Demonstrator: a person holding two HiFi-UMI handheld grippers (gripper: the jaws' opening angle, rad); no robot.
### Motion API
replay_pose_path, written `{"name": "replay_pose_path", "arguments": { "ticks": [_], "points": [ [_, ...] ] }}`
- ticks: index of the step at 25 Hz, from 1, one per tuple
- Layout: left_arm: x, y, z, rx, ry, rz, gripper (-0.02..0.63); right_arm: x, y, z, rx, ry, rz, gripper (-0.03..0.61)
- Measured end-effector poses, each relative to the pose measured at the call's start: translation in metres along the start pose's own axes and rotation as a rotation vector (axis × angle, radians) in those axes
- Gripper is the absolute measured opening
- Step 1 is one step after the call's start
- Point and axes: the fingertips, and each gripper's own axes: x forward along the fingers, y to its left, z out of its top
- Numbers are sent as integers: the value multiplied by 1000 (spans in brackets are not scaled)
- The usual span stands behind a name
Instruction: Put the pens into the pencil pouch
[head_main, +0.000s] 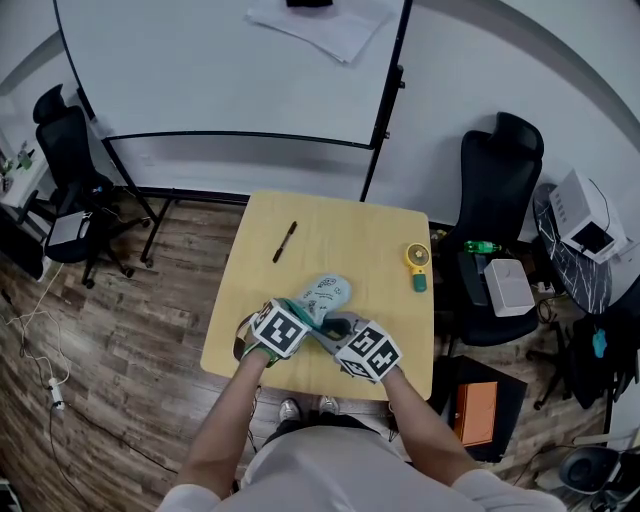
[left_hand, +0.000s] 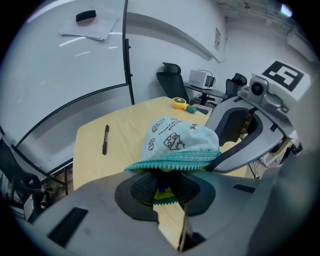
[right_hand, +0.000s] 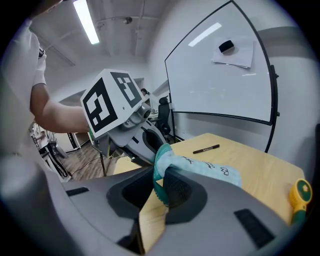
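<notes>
Pencil pouch (head_main: 322, 293) rim is clamped in my left fingers (left_hand: 142, 187) and right fingers (right_hand: 178, 190); one pen (head_main: 285, 241) lies outside, perhaps some inside.

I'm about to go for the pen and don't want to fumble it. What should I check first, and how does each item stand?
1. The left gripper clamps the pouch by its teal edge: ok.
2. The right gripper clamps that edge too: ok.
3. Pouch mouth open enough: cannot tell.
4. The pen lies unobstructed on the table, apart from the pouch: ok.
5. A gripper free for the pen: not ok, both hold the pouch.
</notes>
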Motion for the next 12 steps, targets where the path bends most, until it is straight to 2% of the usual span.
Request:
{"name": "replay_pose_path", "arguments": {
  "ticks": [3, 7, 9, 12],
  "points": [
    [-4, 0, 3, 11, -38, 8, 68, -3, -6, 1, 8, -6, -13, 58],
    [-20, 0, 9, 3, -102, -13, 181, -5, -13, 4, 12, -12, -29, 58],
    [-35, 2, 12, -15, -148, -13, 214, -5, -17, 6, 16, -15, -42, 58],
    [-58, 12, 14, -73, -246, 7, 219, -4, -24, 11, 16, -19, -66, 58]
  ]
}}
